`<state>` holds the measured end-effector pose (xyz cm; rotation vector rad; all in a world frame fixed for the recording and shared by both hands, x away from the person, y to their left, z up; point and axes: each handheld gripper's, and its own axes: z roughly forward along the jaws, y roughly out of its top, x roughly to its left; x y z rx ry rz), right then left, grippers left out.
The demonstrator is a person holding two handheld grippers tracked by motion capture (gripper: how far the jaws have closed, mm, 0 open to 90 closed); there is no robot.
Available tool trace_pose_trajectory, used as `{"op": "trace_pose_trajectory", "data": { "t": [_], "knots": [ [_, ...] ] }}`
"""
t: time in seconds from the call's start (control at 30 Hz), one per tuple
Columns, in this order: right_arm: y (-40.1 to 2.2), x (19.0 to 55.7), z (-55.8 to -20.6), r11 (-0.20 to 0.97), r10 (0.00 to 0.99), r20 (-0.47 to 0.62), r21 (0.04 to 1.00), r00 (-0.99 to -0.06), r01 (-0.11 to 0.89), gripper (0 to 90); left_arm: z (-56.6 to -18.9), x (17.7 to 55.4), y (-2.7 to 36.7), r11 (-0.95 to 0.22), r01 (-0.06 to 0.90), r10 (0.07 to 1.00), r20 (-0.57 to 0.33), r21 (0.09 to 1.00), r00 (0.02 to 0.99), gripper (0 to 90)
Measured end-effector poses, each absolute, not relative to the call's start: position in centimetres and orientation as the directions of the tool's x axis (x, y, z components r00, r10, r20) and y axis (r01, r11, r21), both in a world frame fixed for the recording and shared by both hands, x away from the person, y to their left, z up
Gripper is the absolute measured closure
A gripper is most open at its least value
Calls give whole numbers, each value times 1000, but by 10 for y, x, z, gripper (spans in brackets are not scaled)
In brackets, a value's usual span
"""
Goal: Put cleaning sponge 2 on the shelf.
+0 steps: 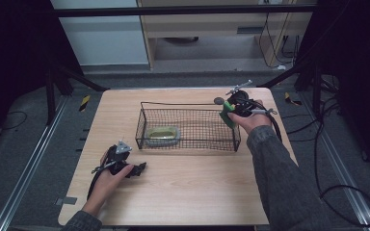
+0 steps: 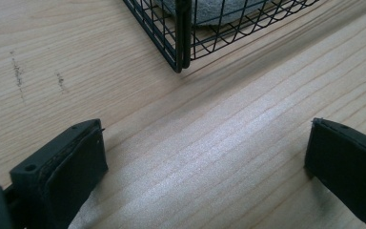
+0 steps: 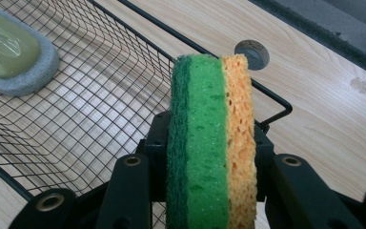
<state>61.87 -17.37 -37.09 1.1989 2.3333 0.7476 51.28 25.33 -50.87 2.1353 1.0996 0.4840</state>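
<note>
Sponge (image 3: pixel 212 138), green scour side plus yellow-orange foam, stands on edge clamped between the right gripper's (image 1: pixel 232 111) jaws. It sits at the basket's (image 1: pixel 188 126) right end, over the rim by the far right corner; in the right gripper view the sponge top reaches the rim wire, with the basket's mesh floor to its left. Cannot tell if it touches the wire.

Basket is black wire, rectangular, in the middle of the table (image 1: pixel 183 192). Inside it, near the left end, a grey-rimmed pad with a yellow-green wrapped top (image 1: pixel 164 134) lies flat on the mesh; in the right gripper view it is well apart from the sponge.

A round grey hole (image 3: pixel 251 53) in the table is just beyond the basket's far right corner.

Left gripper (image 1: pixel 136 169) is near the basket's near left corner, on the table side, not touching it. Its jaws are spread wide with nothing between them, low over bare wood; the left gripper view has the basket corner (image 2: pixel 180 43) ahead of them. Left hand (image 1: pixel 107 180) grips the handle, right hand (image 1: pixel 251 120) grips the other.
</note>
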Motion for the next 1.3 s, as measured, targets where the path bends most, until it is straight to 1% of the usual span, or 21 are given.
{"op": "trace_pose_trajectory", "data": {
  "t": [0.83, 1.3],
  "knots": [
    [-174, 624, -391, 494, 832, -116, 601, -542, 629, 640, -509, 513, 253, -413, 567, 818, 16, 712, 575, 0],
    [-170, 624, -395, 507, 824, -128, 598, -551, 620, 639, -509, 513, 253, -414, 567, 817, 17, 712, 576, 0]
  ]
}}
